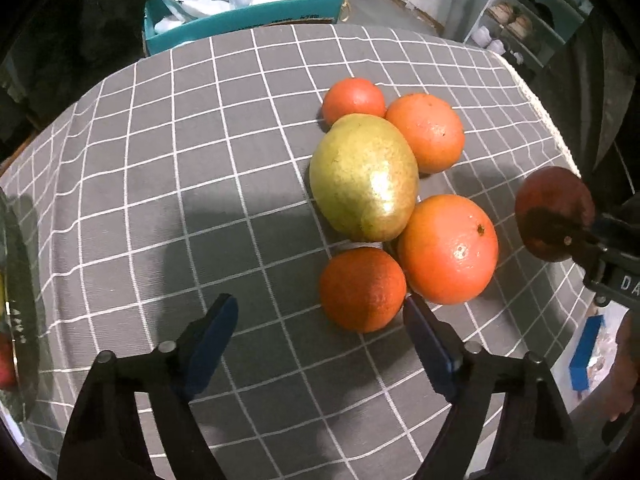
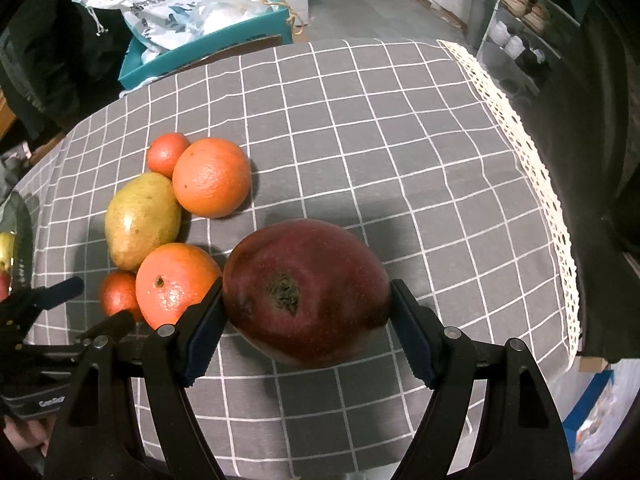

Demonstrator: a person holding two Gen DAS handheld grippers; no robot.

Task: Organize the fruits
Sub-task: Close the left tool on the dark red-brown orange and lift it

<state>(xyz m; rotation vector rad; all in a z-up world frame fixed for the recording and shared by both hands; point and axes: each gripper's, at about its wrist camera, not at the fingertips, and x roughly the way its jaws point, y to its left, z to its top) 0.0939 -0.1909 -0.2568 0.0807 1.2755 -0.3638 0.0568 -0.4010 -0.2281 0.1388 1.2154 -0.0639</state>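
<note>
A green-yellow mango (image 1: 364, 178) lies on the grey checked tablecloth (image 1: 200, 160) among several oranges. The nearest small orange (image 1: 362, 290) sits just ahead of my left gripper (image 1: 320, 316), close to its right fingertip and well clear of the left one. The jaws stand open and hold nothing. My right gripper (image 2: 306, 286) is shut on a dark red mango (image 2: 306, 292), held above the cloth with its stem end facing the camera. At the right edge of the left wrist view that red mango (image 1: 554, 216) shows again, to the right of the fruit pile.
A teal box (image 1: 244, 20) of white bags stands beyond the table's far edge. Shelves (image 1: 520, 20) with shoes are at the back right. A dark plate rim (image 1: 16, 300) with fruit shows at the far left. The cloth's lace edge (image 2: 532, 168) runs along the right.
</note>
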